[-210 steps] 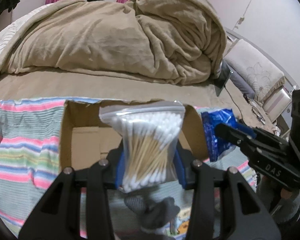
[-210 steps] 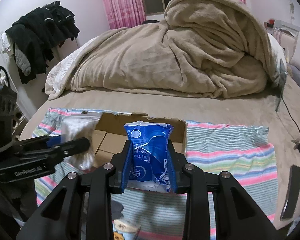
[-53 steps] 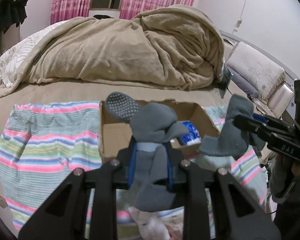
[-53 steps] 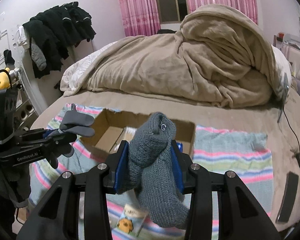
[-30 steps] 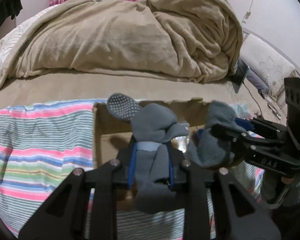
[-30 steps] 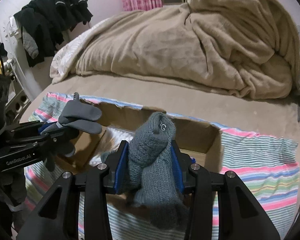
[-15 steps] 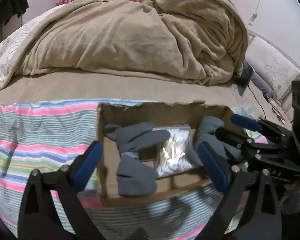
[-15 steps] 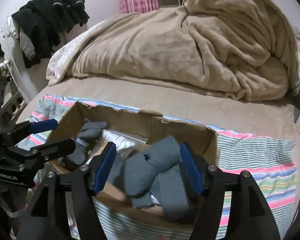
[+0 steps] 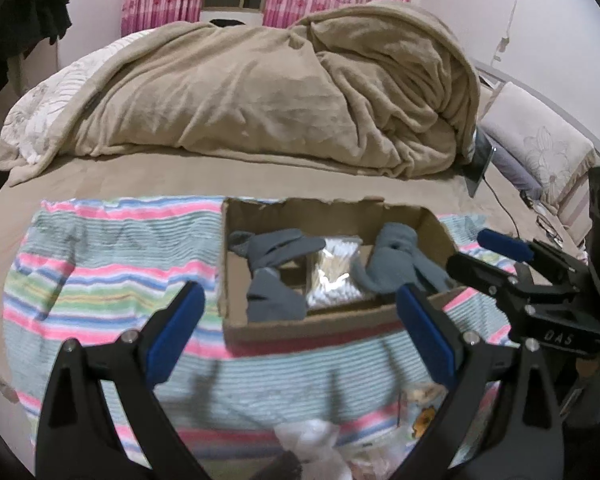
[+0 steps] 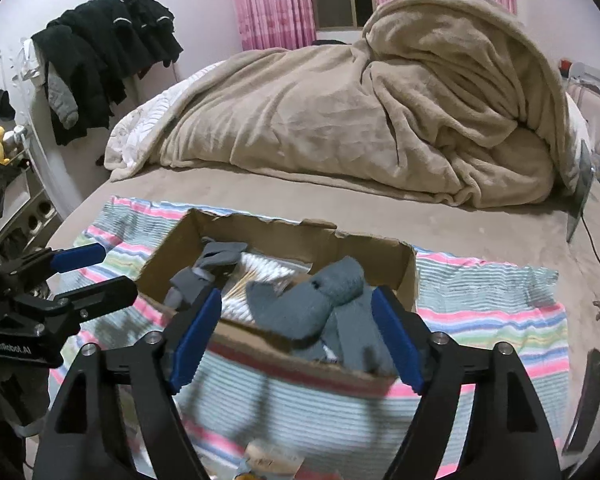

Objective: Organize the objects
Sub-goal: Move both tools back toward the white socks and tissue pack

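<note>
My left gripper (image 9: 300,328) jaws wide apart, empty; right gripper (image 10: 296,340) same, nothing held. Both pulled back from cardboard box (image 9: 320,326) since a second ago. Grey socks (image 9: 276,276) and knit sock (image 10: 312,304) now lie inside, beside cotton swab bag (image 9: 334,272).

An open, torn-edged cardboard box (image 9: 332,326) sits on a striped towel (image 9: 112,264) at the bed's near edge. Inside, a smooth grey sock (image 9: 278,258) lies crumpled at the left, a clear bag of cotton swabs (image 9: 332,272) in the middle, and a knitted grey sock (image 9: 396,264) slumps at the right.
</note>
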Motion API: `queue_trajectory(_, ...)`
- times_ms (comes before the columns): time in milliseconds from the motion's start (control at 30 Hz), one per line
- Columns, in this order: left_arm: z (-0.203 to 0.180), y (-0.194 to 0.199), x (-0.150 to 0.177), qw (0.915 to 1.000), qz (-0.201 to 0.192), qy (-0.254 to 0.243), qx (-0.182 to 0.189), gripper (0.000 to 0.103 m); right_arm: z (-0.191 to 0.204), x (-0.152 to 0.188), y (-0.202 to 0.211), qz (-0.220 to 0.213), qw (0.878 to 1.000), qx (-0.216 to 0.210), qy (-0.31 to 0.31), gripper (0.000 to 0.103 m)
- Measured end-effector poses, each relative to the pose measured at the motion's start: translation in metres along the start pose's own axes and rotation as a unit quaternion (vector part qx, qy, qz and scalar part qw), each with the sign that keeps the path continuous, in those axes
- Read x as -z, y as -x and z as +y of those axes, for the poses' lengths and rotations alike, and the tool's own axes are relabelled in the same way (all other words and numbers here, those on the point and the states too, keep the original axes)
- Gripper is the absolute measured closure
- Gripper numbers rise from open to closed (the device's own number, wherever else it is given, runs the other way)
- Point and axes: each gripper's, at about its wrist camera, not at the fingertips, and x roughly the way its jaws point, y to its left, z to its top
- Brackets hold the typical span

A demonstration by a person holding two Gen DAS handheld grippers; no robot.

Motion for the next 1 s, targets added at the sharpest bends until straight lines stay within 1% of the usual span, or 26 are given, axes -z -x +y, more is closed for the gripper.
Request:
queue_trajectory(267, 0.001, 0.028, 0.021, 0.9999, -0.007, 0.006, -0.007, 0.005, 0.006, 0.020, 0.029, -0.002, 1.000, 0.006, -0.008, 0.022)
queue_trajectory(533, -0.003, 0.044, 0.044, 0.9999, -0.006, 0.004, -0.013, 0.005, 0.013, 0.041, 0.043, 0.005, 1.000, 0.008, -0.005, 0.022)
queue_trajectory(733, -0.003, 0.046, 0.060, 0.9999, 0.004, 0.009, -0.011, 0.005, 0.016, 0.057, 0.045, 0.014, 1.000, 0.005, -0.007, 0.022)
queue_trajectory(1000, -0.003, 0.033, 0.083, 0.9995, 0.027, 0.005, -0.016, 0.005, 0.015, 0.080, 0.037, 0.036, 0.999, 0.002, -0.016, 0.022)
